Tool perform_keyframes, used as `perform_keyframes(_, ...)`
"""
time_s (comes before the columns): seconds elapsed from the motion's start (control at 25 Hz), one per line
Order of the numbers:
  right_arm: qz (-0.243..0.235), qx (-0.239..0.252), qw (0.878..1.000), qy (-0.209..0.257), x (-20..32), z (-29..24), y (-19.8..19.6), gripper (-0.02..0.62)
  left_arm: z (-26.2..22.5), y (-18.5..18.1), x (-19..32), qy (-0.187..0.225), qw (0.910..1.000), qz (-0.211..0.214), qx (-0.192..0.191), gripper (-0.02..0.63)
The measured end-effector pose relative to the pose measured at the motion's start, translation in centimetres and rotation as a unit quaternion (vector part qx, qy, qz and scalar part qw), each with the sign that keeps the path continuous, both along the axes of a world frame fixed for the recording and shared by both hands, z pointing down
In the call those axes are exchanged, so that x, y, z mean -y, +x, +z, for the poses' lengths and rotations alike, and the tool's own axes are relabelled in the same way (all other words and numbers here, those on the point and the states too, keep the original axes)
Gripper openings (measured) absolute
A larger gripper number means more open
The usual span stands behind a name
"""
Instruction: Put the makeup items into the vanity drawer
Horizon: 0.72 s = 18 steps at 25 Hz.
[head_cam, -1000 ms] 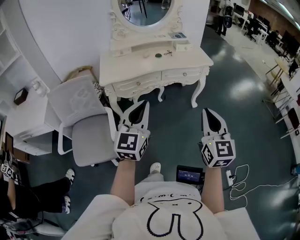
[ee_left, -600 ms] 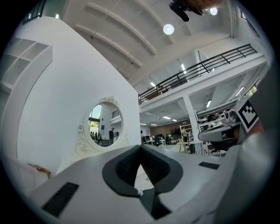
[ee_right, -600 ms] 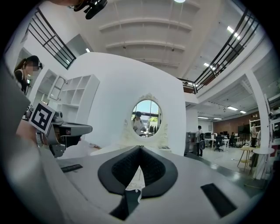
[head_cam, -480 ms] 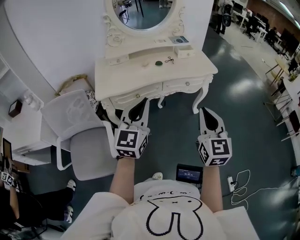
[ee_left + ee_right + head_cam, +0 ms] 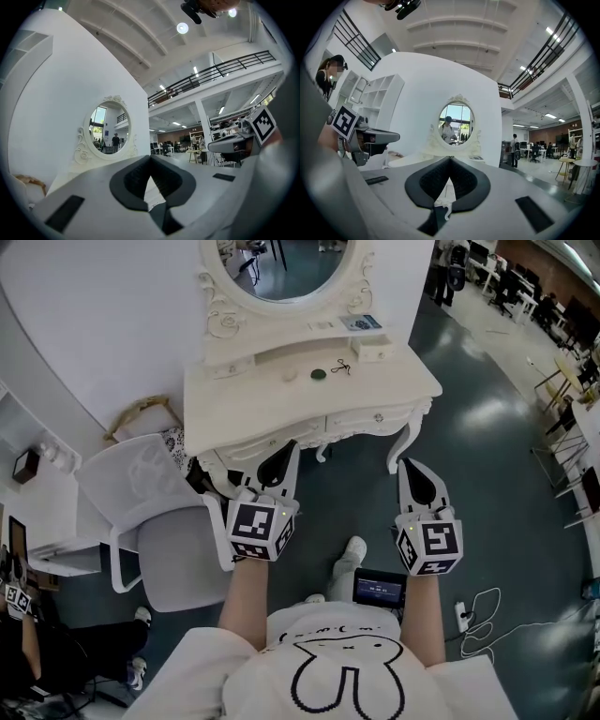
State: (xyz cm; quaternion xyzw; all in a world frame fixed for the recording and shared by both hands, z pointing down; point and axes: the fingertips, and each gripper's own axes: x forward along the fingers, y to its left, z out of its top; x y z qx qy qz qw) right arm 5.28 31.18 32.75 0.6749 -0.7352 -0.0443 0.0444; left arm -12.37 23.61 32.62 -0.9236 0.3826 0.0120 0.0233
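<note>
Two grippers in view, both empty. The left gripper has its jaws pressed together at the tips, with nothing between the pads. The right gripper is the same, tips meeting and nothing held.

Makeup items lie on the vanity, near the rear edge of its top and about mid-width. They are a pale round item, a dark green round item and a small dark tool. A small white box sits toward the rear right corner. All are well apart from my jaws, which are short of the front edge.

The right drawer is closed.

Room: oval mirror above the vanity, white chair at the vanity's left, dark teal floor. A small screen is on the floor near my shoe.
</note>
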Motion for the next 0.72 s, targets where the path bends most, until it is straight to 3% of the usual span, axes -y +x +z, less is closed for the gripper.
perform_keyframes(0.24, -0.027, 0.022, 0.999, 0.012, 5.4, 0.3, 1.9, 0.014, 1.0, 1.6, 4.8, -0.005, 0.9999, -0.016, 0.002, 0.021)
perform_keyframes(0.72, -0.073, 0.019, 0.997, -0.027, 19.9, 1.0, 8.8, 0.014, 0.9, 7.9, 17.9, -0.013, 0.9980, -0.060, 0.009, 0.021)
